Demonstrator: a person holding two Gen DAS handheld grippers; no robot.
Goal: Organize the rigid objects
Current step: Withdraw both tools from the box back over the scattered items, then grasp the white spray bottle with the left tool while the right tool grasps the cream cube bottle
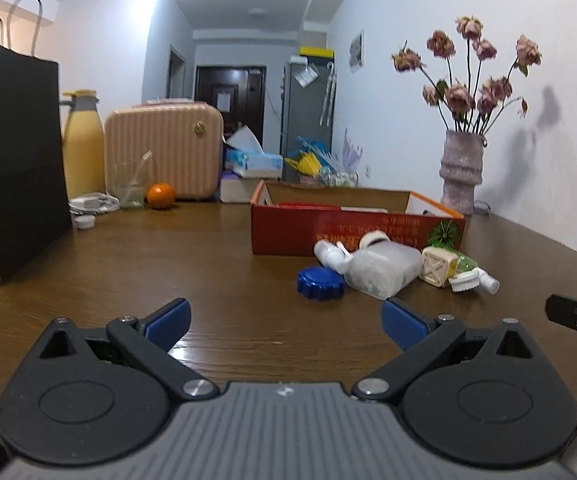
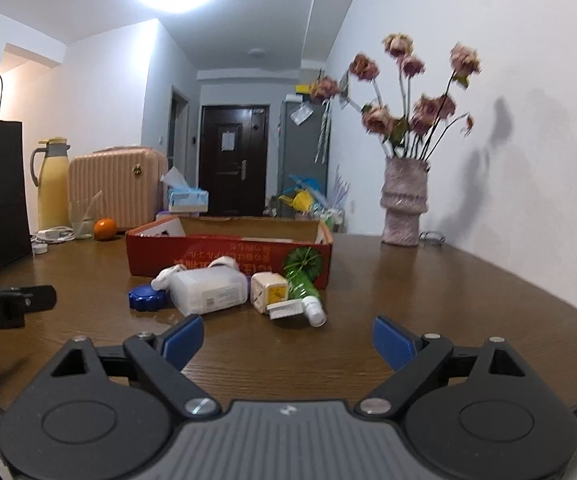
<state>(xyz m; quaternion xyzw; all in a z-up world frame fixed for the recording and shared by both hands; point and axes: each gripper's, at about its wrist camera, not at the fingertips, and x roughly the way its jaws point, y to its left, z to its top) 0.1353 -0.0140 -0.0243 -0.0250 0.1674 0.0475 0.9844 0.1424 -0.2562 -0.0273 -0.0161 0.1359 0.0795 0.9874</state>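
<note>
The red box [image 2: 228,258] hides most of its contents behind its front wall. The black bag [image 1: 12,160] is cut off at the left edge. The flowers [image 2: 412,96] are blurred.

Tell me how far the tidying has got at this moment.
Barely started. The red box holds some items, hard to identify. Both hand-held grippers, left and right, are open and empty. Still lying on the table: blue lid, clear plastic container, cream cube, green bottle.
</note>
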